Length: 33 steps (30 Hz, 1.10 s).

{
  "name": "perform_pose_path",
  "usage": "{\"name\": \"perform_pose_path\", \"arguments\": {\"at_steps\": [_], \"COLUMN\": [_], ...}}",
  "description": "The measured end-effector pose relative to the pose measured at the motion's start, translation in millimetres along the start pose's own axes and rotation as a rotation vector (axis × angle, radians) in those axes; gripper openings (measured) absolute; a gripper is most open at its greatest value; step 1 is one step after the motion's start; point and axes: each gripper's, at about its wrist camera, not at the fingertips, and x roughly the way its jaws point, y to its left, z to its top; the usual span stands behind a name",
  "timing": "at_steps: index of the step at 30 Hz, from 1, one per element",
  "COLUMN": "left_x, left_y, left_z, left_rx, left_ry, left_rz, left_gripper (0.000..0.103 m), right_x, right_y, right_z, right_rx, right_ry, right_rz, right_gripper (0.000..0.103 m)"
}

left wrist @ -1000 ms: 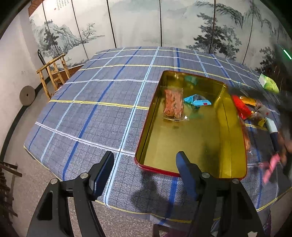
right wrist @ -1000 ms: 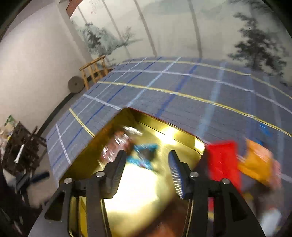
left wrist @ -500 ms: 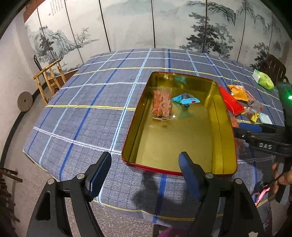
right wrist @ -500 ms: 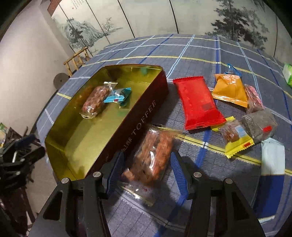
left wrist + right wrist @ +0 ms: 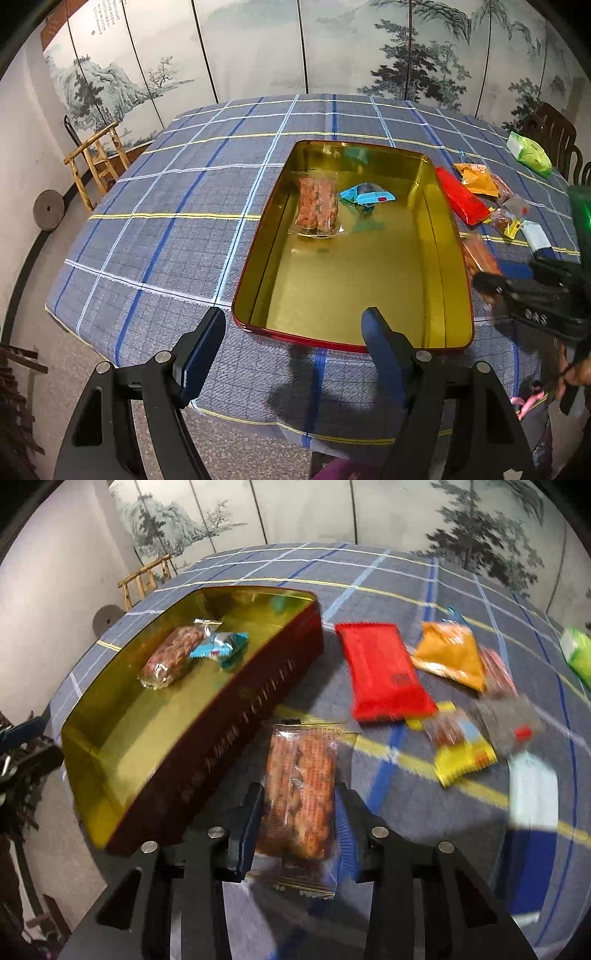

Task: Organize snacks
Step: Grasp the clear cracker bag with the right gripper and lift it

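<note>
A gold-lined red tin sits on the checked tablecloth; it holds a clear pack of nuts and a blue wrapper. My left gripper hangs open over the tin's near edge with nothing between its fingers. Just right of the tin's wall lies a second clear pack of nuts. My right gripper straddles its near half with the jaws closing, and both pads touch the pack's sides. The left wrist view shows that gripper low beside the tin's right wall.
Loose snacks lie right of the tin: a red pack, an orange one, a yellow one, a grey one, a white one and a green one. A wooden chair stands off the table's left.
My right gripper came off the tin and down over the clear pack of nuts beside it, then narrowed onto the pack. The left gripper stayed where it was.
</note>
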Motion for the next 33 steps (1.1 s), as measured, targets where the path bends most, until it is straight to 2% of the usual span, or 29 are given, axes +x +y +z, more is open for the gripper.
{"name": "perform_pose_path", "arguments": {"at_steps": [3,5,6,8,9,10,11,13,16,18,20,22,24,26,29,33], "left_x": [1.5,-0.2,-1.4,-4.7,-6.4,-7.8,-9.6,-14.2,-26.9,-31.5,-30.7,-26.6,-17.9,-10.0,3.6,18.0], "left_y": [-5.9,-10.1,-11.5,-15.2,-17.3,-19.1,-22.1,-29.4,-48.1,-64.7,-83.1,-104.4,-131.3,-156.4,-203.3,-257.6], "left_z": [0.4,0.8,0.7,0.9,1.6,2.4,3.8,7.0,11.8,15.1,20.6,27.8,35.5,39.5,45.7,51.8], "left_rx": [0.011,0.018,0.022,0.033,0.040,0.045,0.054,0.077,0.129,0.165,0.180,0.181,0.181,0.195,0.243,0.321], "left_ry": [0.012,0.013,0.011,0.003,-0.001,-0.005,-0.008,-0.018,-0.061,-0.062,-0.031,0.014,0.070,0.099,0.124,0.139], "left_rz": [-0.002,-0.004,-0.004,0.004,0.008,0.005,-0.005,-0.034,-0.081,-0.151,-0.257,-0.368,-0.462,-0.499,-0.530,-0.507], "left_gripper": [0.072,0.072,0.072,0.072,0.072,0.072,0.072,0.072,0.072,0.072,0.072,0.072,0.073,0.077,0.078,0.078], "right_x": [-5.0,-3.5,-1.7,2.4,3.9,3.9,3.1,-3.5,-40.1,-69.9,-100.8,-118.6,-128.8,-133.2,-131.9,-122.3], "right_y": [-1.4,-1.6,-1.8,-0.9,0.8,2.1,2.9,0.9,-12.8,-34.6,-69.8,-109.2,-156.6,-193.2,-233.6,-266.1], "right_z": [-9.1,-6.4,-4.2,0.6,2.3,2.6,1.9,-6.6,-30.1,-44.8,-60.1,-72.1,-85.6,-94.2,-102.0,-102.2], "right_rx": [-0.005,-0.003,-0.003,-0.007,-0.018,-0.027,-0.036,-0.033,0.004,0.067,0.128,0.180,0.270,0.311,0.345,0.352], "right_ry": [0.005,0.007,0.000,-0.014,-0.009,-0.003,0.001,-0.002,-0.093,-0.147,-0.196,-0.208,-0.203,-0.194,-0.178,-0.170], "right_rz": [0.004,0.005,0.003,-0.005,-0.009,-0.020,-0.027,-0.015,-0.001,-0.027,-0.106,-0.206,-0.262,-0.346,-0.420,-0.471], "right_gripper": [0.040,0.045,0.052,0.052,0.052,0.041,0.038,0.038,0.038,0.038,0.038,0.038,0.038,0.038,0.038,0.038]}}
